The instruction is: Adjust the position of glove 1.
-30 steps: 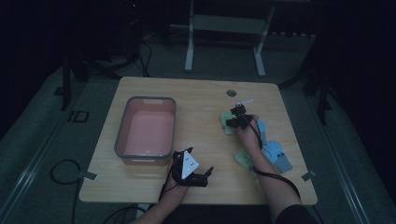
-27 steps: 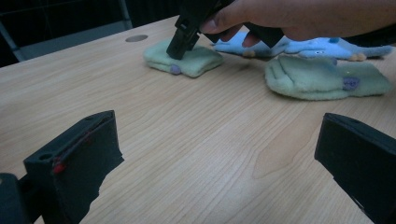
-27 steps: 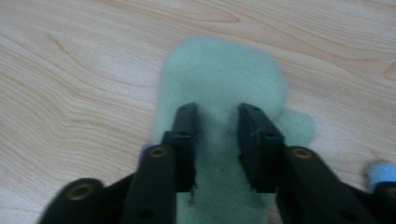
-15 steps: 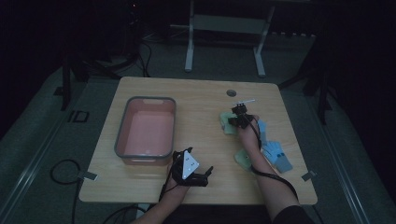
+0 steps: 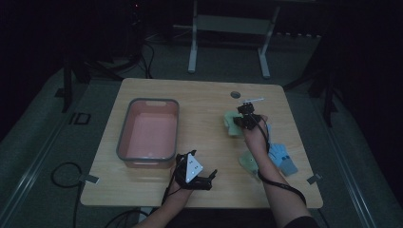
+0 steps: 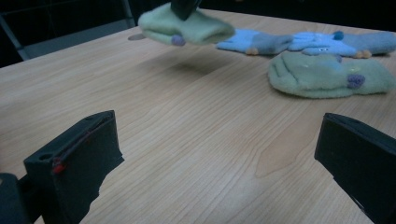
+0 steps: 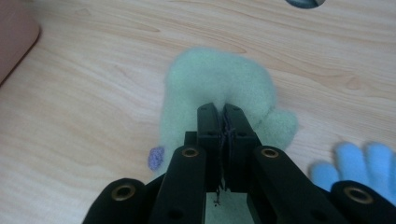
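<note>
A pale green glove with a purple dot hangs a little above the wooden table, pinched in my right gripper, which is shut on its middle. From above, that gripper and glove are at the table's right middle. In the left gripper view the held green glove floats over its shadow. My left gripper is open with nothing between its jaws, low near the front edge.
A second green glove and blue gloves lie on the table's right side. A pink tub with a grey rim stands at the left. A round hole pierces the tabletop behind the right gripper.
My right gripper has closed on the green glove and risen with it, so the glove has left the tabletop. The left gripper has stayed in place.
</note>
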A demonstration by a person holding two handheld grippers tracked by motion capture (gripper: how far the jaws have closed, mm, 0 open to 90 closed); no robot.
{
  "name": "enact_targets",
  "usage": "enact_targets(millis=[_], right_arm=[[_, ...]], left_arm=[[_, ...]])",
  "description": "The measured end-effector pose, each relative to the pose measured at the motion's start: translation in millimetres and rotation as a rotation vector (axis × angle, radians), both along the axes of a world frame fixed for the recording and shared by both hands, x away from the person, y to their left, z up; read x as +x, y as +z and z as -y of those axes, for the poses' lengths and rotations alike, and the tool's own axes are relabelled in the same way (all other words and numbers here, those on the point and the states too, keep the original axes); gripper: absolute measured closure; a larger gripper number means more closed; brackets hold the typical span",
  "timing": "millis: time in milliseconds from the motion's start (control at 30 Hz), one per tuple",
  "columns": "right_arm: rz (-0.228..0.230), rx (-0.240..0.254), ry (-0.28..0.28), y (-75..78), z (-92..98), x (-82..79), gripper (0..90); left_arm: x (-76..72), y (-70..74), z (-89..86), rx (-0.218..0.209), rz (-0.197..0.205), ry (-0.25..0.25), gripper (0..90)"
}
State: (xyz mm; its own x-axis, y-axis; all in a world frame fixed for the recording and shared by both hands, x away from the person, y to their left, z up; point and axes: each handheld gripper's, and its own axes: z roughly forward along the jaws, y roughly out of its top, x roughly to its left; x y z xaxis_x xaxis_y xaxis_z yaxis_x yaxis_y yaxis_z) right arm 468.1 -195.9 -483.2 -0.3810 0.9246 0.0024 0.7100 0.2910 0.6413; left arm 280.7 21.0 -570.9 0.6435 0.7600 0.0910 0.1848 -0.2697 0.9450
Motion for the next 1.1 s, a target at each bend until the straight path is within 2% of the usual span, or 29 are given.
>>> enact_targets(millis=[133, 233, 267, 400, 467, 567, 867, 1100], right_arm=[[0.003, 0.016, 0.006, 10.8, -6.3, -16.3, 87.2], [0.026, 0.022, 0.014, 18.6, -12.1, -30.6, 87.2], [0.034, 0.041, 0.014, 20.9, -13.2, -35.5, 87.2], [0.050, 0.030, 0.028, 26.1, -22.9, -52.6, 87.4], [0.052, 0.046, 0.023, 26.5, -25.1, -60.1, 87.5], [0.035, 0.056, 0.005, 22.6, -28.0, -69.8, 87.5], [-0.001, 0.065, 0.008, 3.4, -43.4, -89.7, 87.5], [-0.031, 0.070, -0.002, -16.9, -54.8, -95.0, 87.5]], left_arm=[[-0.4, 0.0, -0.4, 0.002, 0.004, 0.000, 0.2], [-0.1, -0.1, -0.5, -0.006, 0.002, 0.002, 0.2], [0.0, -0.1, -0.6, -0.006, 0.002, 0.003, 0.2], [-0.6, -0.2, -0.8, -0.009, 0.006, 0.005, 0.2], [-0.7, -0.1, -0.7, -0.007, 0.008, 0.005, 0.2], [-0.9, -0.2, -0.4, -0.005, 0.009, 0.005, 0.2], [-1.5, -0.3, -0.4, -0.006, 0.015, 0.002, 0.2], [-1.9, -0.3, -0.5, -0.006, 0.017, 0.003, 0.2]])
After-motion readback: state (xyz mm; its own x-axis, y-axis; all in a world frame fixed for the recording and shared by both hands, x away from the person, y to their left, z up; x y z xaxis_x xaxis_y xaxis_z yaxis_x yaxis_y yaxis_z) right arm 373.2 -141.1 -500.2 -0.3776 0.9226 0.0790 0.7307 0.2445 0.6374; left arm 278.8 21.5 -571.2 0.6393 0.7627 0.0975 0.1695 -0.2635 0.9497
